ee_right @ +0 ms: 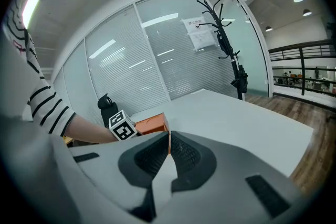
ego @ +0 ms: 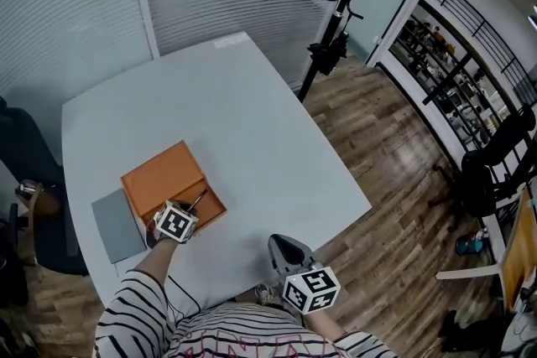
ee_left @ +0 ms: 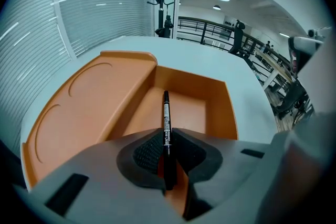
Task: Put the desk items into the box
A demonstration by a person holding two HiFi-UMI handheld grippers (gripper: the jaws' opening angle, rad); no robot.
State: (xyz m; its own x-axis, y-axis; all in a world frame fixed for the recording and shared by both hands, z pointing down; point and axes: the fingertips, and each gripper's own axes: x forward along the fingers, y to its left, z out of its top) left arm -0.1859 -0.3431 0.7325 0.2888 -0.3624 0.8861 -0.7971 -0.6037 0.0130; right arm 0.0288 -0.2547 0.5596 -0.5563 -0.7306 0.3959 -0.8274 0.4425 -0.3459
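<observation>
An orange box (ego: 204,199) lies open near the table's front left, its lid (ego: 161,172) folded back to the far left. My left gripper (ego: 188,214) is over the box's near edge, shut on a black pen (ego: 199,200). In the left gripper view the pen (ee_left: 166,115) sticks out from the jaws (ee_left: 167,138) and points into the box's empty compartment (ee_left: 191,110), above its floor. My right gripper (ego: 282,246) hovers at the table's front edge, to the right of the box. Its jaws (ee_right: 169,140) are shut with nothing between them.
A grey flat pad (ego: 116,225) lies on the table left of the box. The pale table (ego: 252,121) ends at its front edge by my body. A coat stand (ego: 336,4) rises beyond the far right corner, and a dark chair (ego: 25,172) sits on the left.
</observation>
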